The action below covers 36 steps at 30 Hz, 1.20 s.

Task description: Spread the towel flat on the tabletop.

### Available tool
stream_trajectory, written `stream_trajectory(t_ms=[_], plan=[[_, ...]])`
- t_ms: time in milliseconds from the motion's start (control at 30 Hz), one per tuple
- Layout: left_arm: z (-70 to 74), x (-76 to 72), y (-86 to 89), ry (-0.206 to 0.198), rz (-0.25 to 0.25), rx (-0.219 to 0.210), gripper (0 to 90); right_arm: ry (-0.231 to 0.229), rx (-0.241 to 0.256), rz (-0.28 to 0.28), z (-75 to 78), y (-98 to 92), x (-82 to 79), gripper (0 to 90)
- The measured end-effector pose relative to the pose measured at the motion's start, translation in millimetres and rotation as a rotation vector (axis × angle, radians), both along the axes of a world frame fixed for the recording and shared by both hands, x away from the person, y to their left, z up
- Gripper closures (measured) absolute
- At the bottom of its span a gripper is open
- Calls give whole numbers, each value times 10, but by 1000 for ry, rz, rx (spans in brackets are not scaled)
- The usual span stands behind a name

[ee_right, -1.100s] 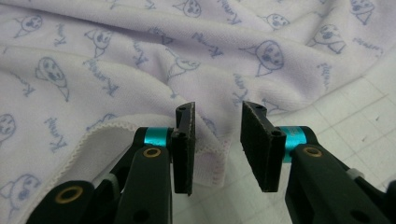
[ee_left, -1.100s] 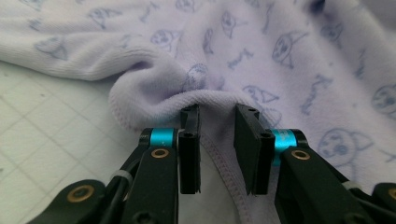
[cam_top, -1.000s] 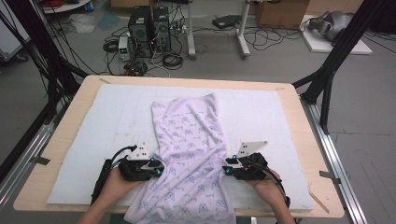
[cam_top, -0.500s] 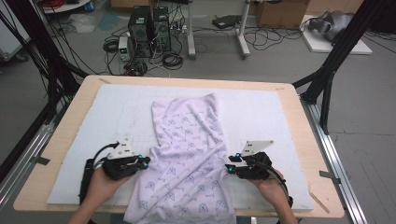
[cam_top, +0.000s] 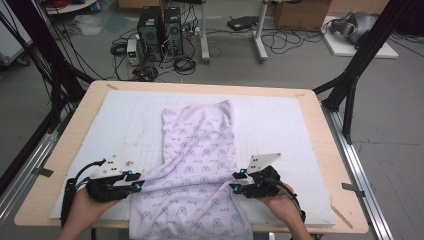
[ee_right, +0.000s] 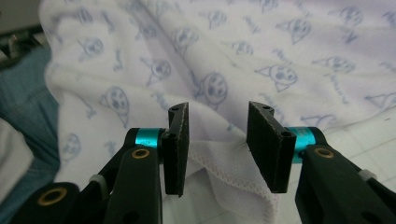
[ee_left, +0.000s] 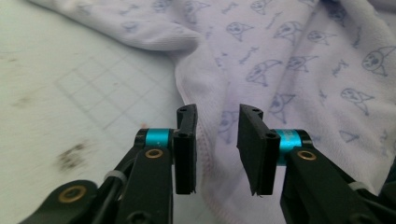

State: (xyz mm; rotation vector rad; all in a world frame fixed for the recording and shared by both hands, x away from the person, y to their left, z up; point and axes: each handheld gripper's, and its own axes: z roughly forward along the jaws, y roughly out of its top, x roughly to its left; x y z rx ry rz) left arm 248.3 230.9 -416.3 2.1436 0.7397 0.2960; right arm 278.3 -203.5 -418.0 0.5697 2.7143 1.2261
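Between spread jaws of left gripper [ee_left: 217, 147] and right gripper [ee_right: 218, 147]: garment [cam_top: 197, 165] hem edges, unpinched.

Left claw [ee_left: 217, 147]: two flat black rectangular jaws, teal collars behind them, brass-ringed pivots on black linkage arms, white zip tie at lower left. Right claw [ee_right: 217, 147]: same build. In the high view, each carries a grey three-cornered plate, small blue lights and a black cable.
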Motion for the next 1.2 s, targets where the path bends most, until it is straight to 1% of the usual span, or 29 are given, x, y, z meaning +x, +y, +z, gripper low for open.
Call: stream_trajectory(t_ms=[67, 100, 133, 167, 200, 233, 267, 300, 333, 400, 467, 500, 600, 667, 700, 733, 767, 800, 833, 867, 900, 933, 967, 1000, 1033, 1100, 1133, 1167, 1200], plan=[[-109, 48, -82, 13, -13, 22, 645, 22, -16, 2, -75, 20, 13, 603], [-149, 66, -109, 25, -16, 27, 644, 28, -28, 2, -109, 22, 14, 640], [-210, 97, -144, 49, -29, 40, 650, 33, -36, 4, -134, 24, 11, 679], [-250, 112, -162, 53, -38, 32, 679, 34, -39, 8, -164, 20, 1, 738], [-254, 125, -155, 66, -46, 11, 718, 31, -35, 7, -175, 12, -8, 787], [-253, 126, -160, 63, -43, 5, 788, 40, -26, 12, -178, 3, -16, 817], [-247, 111, -172, 46, -43, 18, 835, 42, -23, 23, -175, -5, -18, 829], [-233, 94, -182, 31, -46, 36, 845, 49, -18, 37, -169, -13, -21, 834], [-213, 64, -184, 13, -45, 42, 849, 54, -14, 44, -155, -19, -33, 836], [-151, 3, -145, -8, -39, 23, 852, 45, 0, 48, -104, -34, -76, 836], [-62, -72, -69, -17, -31, -14, 854, 27, 15, 63, -32, -48, -148, 836], [-13, -115, -31, -21, -27, -24, 855, 20, 19, 68, 5, -52, -188, 835], [149, -266, 79, -47, -28, -35, 856, 14, 47, 110, 109, -53, -319, 835], [247, -366, 136, -51, -38, -36, 856, 12, 70, 149, 183, -51, -409, 834], [269, -388, 149, -49, -45, -37, 854, 13, 90, 172, 223, -50, -449, 829], [289, -403, 163, -37, -58, -38, 848, 17, 105, 185, 244, -52, -461, 814], [300, -408, 170, -33, -61, -40, 829, 29, 128, 200, 272, -60, -468, 786], [306, -395, 176, -30, -59, -40, 767, 26, 158, 201, 298, -70, -459, 737], [307, -367, 181, -28, -47, -49, 693, 17, 187, 185, 324, -86, -436, 716], [305, -330, 188, -32, -39, -58, 647, 14, 205, 169, 346, -107, -396, 713], [298, -283, 187, -33, -33, -76, 644, -1, 208, 144, 366, -122, -347, 705], [287, -228, 176, -34, -31, -93, 644, -24, 196, 115, 377, -129, -287, 699], [271, -167, 153, -43, -31, -96, 642, -33, 174, 85, 379, -126, -220, 697], [245, -98, 116, -52, -27, -93, 644, -47, 144, 54, 368, -112, -143, 693], [213, -17, 76, -52, -24, -91, 649, -62, 108, 26, 344, -90, -63, 678], [137, 135, -1, -48, -23, -92, 648, -64, 61, -22, 253, -30, 107, 658], [72, 243, -56, -36, -5, -80, 646, -60, 40, -35, 212, -3, 165, 646], [14, 326, -92, -20, 4, -73, 635, -57, 8, -43, 144, 44, 248, 632], [-59, 416, -134, -9, 20, -49, 620, -52, -9, -57, 92, 80, 301, 629]])
